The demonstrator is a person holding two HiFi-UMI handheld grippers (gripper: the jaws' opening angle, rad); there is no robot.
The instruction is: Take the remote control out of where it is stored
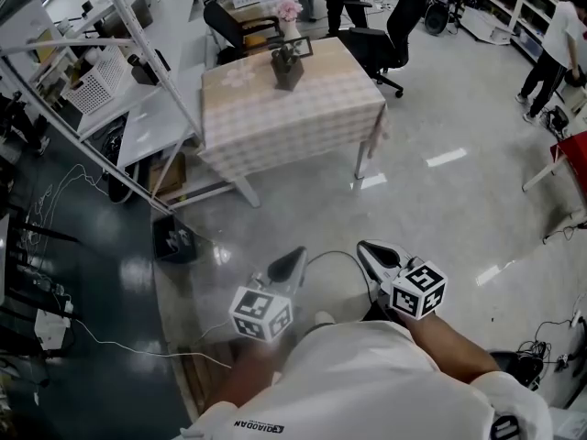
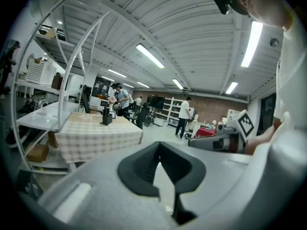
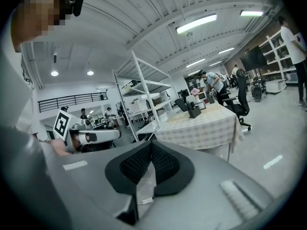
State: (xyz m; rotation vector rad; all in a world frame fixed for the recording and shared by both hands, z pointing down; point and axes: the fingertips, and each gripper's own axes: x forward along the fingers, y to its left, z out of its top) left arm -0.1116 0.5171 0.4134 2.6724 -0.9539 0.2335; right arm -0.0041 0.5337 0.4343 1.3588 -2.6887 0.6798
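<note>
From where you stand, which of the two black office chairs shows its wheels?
The black office chair right of the checked table; the other chair, behind the table's far left corner, has its base hidden.

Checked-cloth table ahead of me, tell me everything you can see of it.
The table is rectangular, draped in a pale beige-and-white checked cloth that hangs down its sides, with white legs showing beneath. It stands upright on the glossy floor beside a white shelving rack, with black office chairs beyond it. A dark holder stands on top near the far edge; its contents are too small to tell. The left tongs and right tongs, both shut and empty, are well short of it.
</note>
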